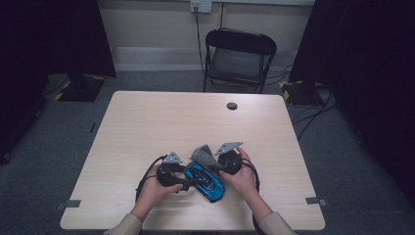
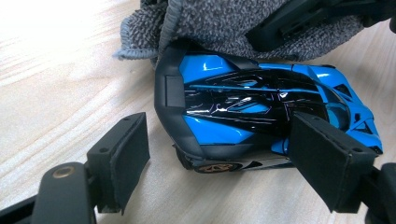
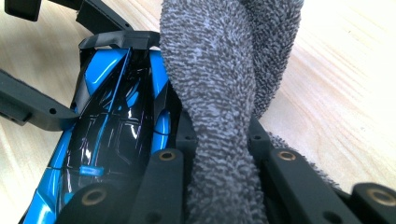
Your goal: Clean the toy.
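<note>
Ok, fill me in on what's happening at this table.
A person is cleaning a blue and black toy car near the front edge of a wooden table. The right tool is shut on a grey cloth and holds it against the car's side. The left tool straddles the car with one pad at its side and the other just behind its rear; whether they press on it I can't tell.

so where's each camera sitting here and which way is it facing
High view: fixed above the person's side, looking forward and down on the table; both forearms, the left gripper and right gripper show.
Left gripper view: on the left gripper, looking along its open jaws set around the blue toy car.
Right gripper view: on the right gripper, whose jaws are shut on the grey cloth.
All three views share the car and the cloth.
</note>
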Tool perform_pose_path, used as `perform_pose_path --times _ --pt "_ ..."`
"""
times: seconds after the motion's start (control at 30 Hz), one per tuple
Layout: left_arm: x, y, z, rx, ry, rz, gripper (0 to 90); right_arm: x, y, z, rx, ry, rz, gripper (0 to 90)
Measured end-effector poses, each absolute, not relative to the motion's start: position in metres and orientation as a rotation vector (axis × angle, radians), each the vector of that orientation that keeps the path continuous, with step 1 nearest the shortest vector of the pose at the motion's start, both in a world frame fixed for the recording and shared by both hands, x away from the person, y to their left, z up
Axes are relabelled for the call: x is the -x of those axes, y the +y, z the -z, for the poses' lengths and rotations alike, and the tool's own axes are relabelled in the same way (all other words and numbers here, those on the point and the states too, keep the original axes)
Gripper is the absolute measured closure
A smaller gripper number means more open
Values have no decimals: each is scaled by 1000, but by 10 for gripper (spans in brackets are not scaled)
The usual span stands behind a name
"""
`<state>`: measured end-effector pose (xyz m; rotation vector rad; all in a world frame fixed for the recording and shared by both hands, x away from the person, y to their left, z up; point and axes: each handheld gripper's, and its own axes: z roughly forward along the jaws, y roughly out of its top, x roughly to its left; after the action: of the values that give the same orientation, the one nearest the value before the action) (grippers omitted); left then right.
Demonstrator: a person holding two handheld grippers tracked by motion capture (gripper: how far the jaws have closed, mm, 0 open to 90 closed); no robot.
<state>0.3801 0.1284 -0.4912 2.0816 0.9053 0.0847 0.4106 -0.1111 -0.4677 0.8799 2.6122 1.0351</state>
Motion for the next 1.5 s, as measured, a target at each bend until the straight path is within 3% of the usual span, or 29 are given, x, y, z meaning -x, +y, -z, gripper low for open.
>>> perform_pose_path --times 1.5 --pt "-379 123 491 -2092 884 -76 195 -359 -170 471 -828 2672 -1113 747"
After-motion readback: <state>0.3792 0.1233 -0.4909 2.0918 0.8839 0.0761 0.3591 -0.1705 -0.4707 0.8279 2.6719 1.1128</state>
